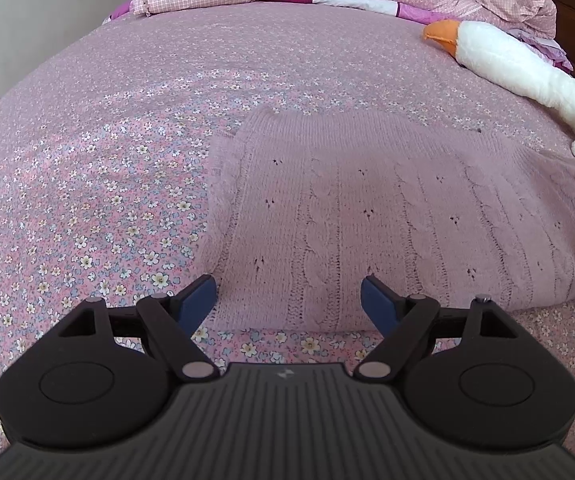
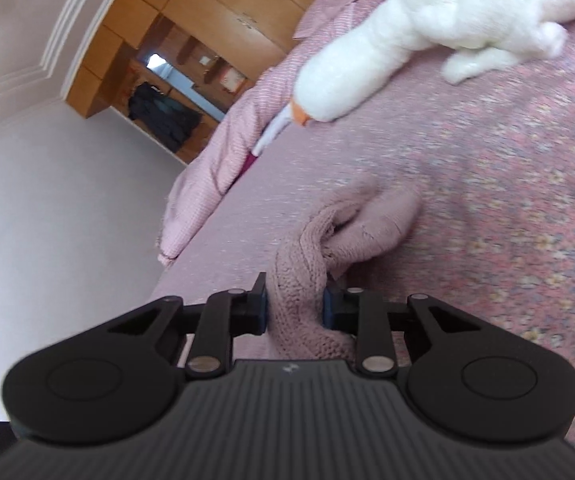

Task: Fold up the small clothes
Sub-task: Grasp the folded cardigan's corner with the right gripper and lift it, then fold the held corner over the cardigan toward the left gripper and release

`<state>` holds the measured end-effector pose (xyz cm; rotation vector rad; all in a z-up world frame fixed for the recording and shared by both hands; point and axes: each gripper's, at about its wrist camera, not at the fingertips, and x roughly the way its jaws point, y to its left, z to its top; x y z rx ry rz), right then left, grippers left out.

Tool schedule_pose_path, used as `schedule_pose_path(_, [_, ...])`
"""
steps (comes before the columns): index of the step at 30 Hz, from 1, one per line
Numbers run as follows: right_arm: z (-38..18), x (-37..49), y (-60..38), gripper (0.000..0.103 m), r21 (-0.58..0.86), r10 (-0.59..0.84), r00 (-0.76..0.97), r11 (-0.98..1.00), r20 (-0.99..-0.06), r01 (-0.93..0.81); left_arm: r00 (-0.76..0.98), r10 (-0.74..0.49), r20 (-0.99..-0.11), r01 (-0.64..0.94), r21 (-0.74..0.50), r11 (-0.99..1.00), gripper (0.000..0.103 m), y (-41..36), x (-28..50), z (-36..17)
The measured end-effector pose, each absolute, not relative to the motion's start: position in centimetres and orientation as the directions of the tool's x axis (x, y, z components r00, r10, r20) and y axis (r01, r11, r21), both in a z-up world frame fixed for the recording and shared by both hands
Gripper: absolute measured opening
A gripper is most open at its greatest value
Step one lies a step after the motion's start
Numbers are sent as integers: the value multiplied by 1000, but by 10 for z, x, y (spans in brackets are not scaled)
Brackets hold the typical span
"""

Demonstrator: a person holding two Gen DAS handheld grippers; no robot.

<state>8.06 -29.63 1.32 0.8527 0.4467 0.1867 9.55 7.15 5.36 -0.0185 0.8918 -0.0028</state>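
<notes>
Sweater (image 1: 387, 216) flat on bed (image 1: 87, 184), hem between spread fingers of left gripper (image 1: 288, 300); bare sheet leftward. Right gripper (image 2: 294, 306) pinches a bunched fold; its end blurred. Goose (image 1: 519, 64) ahead-right.

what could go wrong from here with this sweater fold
The right gripper pinches only a bunched bit of the pink knit sweater, so the loose knit could stretch or slip out as it is carried over. The left gripper is open and holds nothing, so the near hem may drag. The plush goose lies close and could be snagged.
</notes>
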Motion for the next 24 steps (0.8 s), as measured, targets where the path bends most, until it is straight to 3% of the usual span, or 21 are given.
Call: schedule_pose_path(24, [54, 91, -255, 28, 717, 392, 886, 689, -248, -104, 637, 24, -771, -21, 13, 1000, 85, 85, 94, 66])
